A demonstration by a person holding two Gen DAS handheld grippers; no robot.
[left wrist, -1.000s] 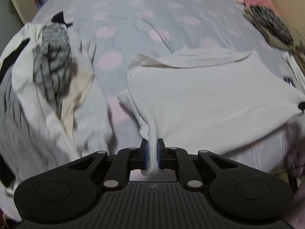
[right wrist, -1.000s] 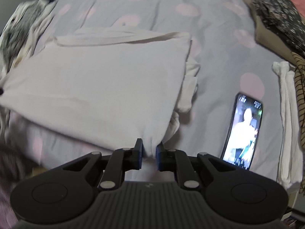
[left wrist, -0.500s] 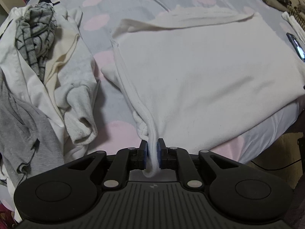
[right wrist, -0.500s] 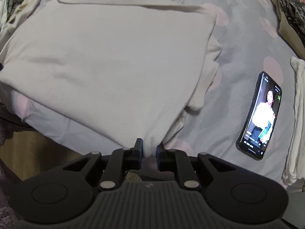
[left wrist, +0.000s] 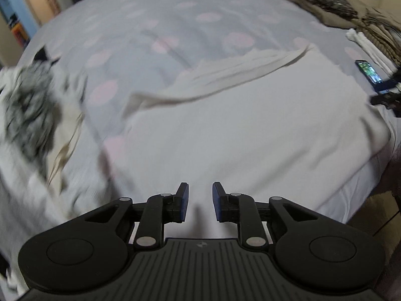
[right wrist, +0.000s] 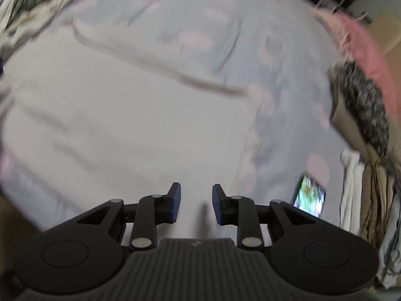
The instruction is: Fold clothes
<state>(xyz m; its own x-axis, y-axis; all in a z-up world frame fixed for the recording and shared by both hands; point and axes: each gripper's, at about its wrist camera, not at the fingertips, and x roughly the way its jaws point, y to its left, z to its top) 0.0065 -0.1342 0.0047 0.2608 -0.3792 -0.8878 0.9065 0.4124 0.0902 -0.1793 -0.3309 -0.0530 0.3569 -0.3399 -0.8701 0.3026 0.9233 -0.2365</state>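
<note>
A white garment (left wrist: 250, 130) lies folded and flat on the bed, its near edge hanging over the mattress side. In the right wrist view the same white garment (right wrist: 125, 130) fills the middle, blurred. My left gripper (left wrist: 200, 200) hovers over the garment's near left part, its jaws opening, with no cloth pinched between the blue pads. Over the near right part, my right gripper (right wrist: 196, 202) has its jaws opening too, and the gap between them is free of cloth. Both views are smeared by motion.
An unsorted clothes heap (left wrist: 30, 105) lies at the left of the grey, pink-dotted bedsheet (left wrist: 175, 25). A lit phone (right wrist: 309, 195) rests to the right of the garment. Folded dark and beige clothes (right wrist: 361, 115) and a white folded piece (right wrist: 351, 190) stack at the right.
Both grippers let go of the white garment's near corners and their jaws spread apart. The garment now lies flat on the bed, and both cameras have swung, blurring the views.
</note>
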